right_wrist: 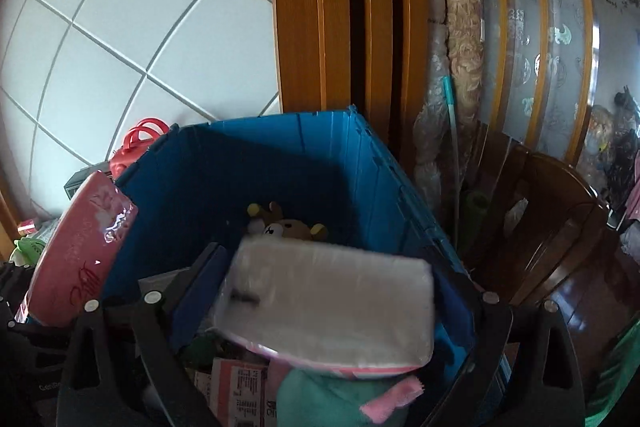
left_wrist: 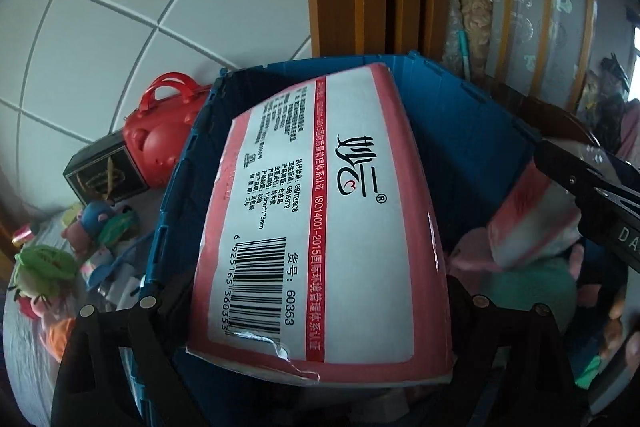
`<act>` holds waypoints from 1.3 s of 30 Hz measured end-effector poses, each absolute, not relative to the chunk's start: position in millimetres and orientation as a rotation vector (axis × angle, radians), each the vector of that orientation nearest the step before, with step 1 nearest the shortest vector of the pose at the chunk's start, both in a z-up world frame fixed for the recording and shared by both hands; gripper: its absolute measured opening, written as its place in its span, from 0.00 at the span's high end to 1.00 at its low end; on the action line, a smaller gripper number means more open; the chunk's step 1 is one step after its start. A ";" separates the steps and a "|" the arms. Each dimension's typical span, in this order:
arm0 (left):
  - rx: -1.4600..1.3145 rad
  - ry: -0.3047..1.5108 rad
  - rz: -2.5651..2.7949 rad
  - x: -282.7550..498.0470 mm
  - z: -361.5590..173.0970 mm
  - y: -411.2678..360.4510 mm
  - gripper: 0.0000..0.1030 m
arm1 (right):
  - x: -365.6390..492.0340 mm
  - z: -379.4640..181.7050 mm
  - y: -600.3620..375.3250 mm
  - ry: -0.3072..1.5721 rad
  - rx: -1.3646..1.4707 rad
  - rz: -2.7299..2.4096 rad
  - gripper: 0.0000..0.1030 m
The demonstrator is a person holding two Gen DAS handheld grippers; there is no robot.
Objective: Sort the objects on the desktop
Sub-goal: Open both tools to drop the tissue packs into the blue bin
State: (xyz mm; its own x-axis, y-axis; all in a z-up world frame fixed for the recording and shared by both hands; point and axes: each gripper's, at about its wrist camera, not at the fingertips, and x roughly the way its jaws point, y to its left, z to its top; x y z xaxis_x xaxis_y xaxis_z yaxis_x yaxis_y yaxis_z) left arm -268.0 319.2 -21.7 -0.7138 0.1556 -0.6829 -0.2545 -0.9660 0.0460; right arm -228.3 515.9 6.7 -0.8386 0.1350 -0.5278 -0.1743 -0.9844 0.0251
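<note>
Both grippers hang over the open blue crate (left_wrist: 472,155), which fits the job: the packs are carried above it so they can go in with what is already sorted. The left gripper (left_wrist: 316,311) pinches a pink-and-white tissue pack (left_wrist: 320,227) between its fingers, barcode side up, over the crate's left part. The right gripper (right_wrist: 320,307) has a second tissue pack (right_wrist: 332,307) between its spread fingers; that pack is blurred, so I cannot tell whether it is gripped or already let go. The left view alone shows what waits on the table beside the crate: a red bag (left_wrist: 160,135), a black box (left_wrist: 104,171) and small plush toys (left_wrist: 44,267). The right view alone shows the crate's inside, with a bear toy (right_wrist: 288,227) against the far wall and a teal cloth (right_wrist: 332,399) near the front.
</note>
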 end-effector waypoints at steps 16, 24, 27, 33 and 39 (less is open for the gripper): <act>-0.995 0.286 2.783 -259.9 -16.1 328.8 0.07 | -226.3 7.4 513.2 0.085 -0.830 2.898 0.06; -0.986 0.278 2.789 -259.4 -14.7 329.2 0.07 | -226.4 7.5 516.4 0.106 -0.810 2.891 0.06; -0.979 0.276 2.794 -258.4 -14.3 328.8 0.07 | -225.5 7.9 517.1 0.115 -0.801 2.889 0.06; -0.956 0.276 2.822 -254.4 -14.3 326.5 0.07 | -219.7 9.2 521.7 0.169 -0.755 2.915 0.06; -0.893 0.292 2.873 -244.7 -9.7 325.0 0.07 | -213.8 6.7 529.1 0.253 -0.766 2.957 0.00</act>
State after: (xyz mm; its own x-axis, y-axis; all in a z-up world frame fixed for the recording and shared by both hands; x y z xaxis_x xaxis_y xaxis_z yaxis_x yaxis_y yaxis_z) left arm -244.7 325.0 -9.7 -0.8191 0.0561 -0.5709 -0.1697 -0.9744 0.1477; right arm -213.8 529.1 6.7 -0.8722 0.0322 -0.4880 -0.1147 -0.9835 0.1401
